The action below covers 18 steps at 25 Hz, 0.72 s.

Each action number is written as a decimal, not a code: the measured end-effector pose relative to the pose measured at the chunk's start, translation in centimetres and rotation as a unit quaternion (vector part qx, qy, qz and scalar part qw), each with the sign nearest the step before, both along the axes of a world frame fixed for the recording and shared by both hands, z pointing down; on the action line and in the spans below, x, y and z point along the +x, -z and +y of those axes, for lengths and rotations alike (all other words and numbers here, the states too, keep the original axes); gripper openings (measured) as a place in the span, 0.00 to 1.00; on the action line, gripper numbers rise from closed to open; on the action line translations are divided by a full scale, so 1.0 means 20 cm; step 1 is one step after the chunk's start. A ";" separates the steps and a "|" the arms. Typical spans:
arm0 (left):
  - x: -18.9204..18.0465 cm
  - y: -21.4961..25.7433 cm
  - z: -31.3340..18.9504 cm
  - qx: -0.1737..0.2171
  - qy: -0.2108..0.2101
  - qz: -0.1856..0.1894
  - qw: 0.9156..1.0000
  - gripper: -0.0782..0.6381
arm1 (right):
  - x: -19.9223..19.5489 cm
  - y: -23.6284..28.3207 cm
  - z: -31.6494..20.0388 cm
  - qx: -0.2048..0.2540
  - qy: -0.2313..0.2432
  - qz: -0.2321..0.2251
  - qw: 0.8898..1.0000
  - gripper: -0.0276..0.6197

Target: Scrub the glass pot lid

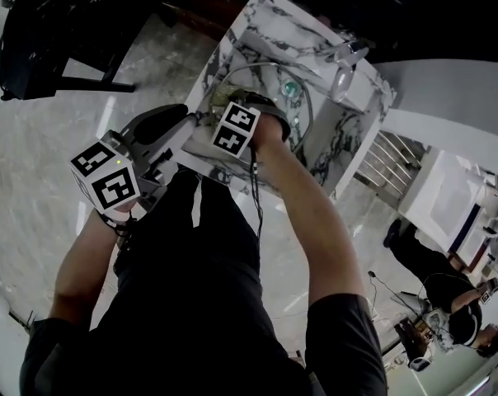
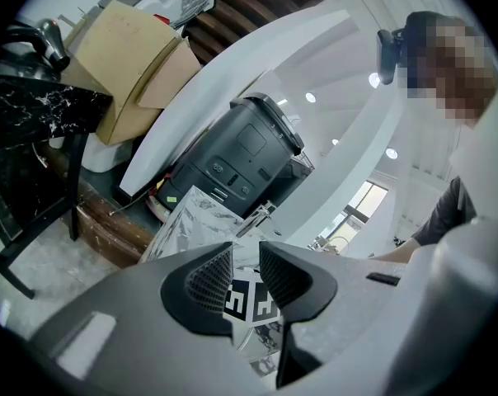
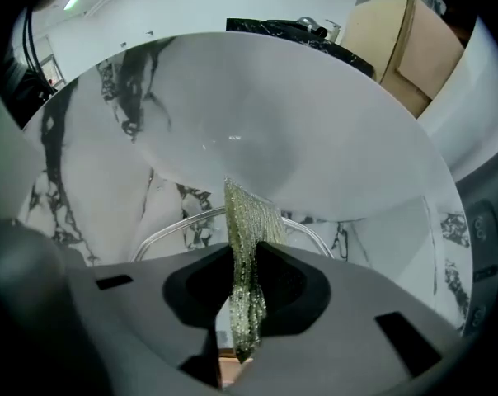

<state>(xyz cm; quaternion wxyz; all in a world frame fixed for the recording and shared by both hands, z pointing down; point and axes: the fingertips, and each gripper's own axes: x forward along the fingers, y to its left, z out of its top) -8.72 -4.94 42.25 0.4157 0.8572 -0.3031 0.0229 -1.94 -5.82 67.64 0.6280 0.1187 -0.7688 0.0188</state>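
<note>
The glass pot lid lies in the marble sink, its thin rim curving round the basin. In the right gripper view a clear arc of the lid's rim shows just beyond the jaws. My right gripper points steeply down into the sink, over the lid. It is shut on a yellow-green scrub cloth, whose upper end stands against the white basin. My left gripper hangs left of the sink's front edge, open with nothing between its fingers. Through its gap I see the right gripper's marker cube.
A chrome faucet stands at the back of the marble counter. A black bin and a cardboard box stand beyond the counter. Another person sits at lower right beside a white unit.
</note>
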 end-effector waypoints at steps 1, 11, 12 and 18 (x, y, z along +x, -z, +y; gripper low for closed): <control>-0.01 0.00 0.00 -0.002 0.003 -0.001 1.000 0.25 | 0.00 0.00 0.01 -0.004 0.011 0.001 1.000 0.15; 0.00 -0.02 0.00 -0.007 0.006 -0.002 1.000 0.25 | 0.07 0.02 0.44 -0.076 0.081 -0.036 0.993 0.15; 0.01 -0.02 0.00 -0.006 0.003 -0.003 1.000 0.25 | 0.09 0.01 0.48 -0.082 0.076 -0.038 0.993 0.15; 0.11 0.00 -0.03 -0.003 -0.019 -0.004 1.000 0.25 | 0.22 0.00 0.62 -0.115 0.044 -0.052 0.991 0.15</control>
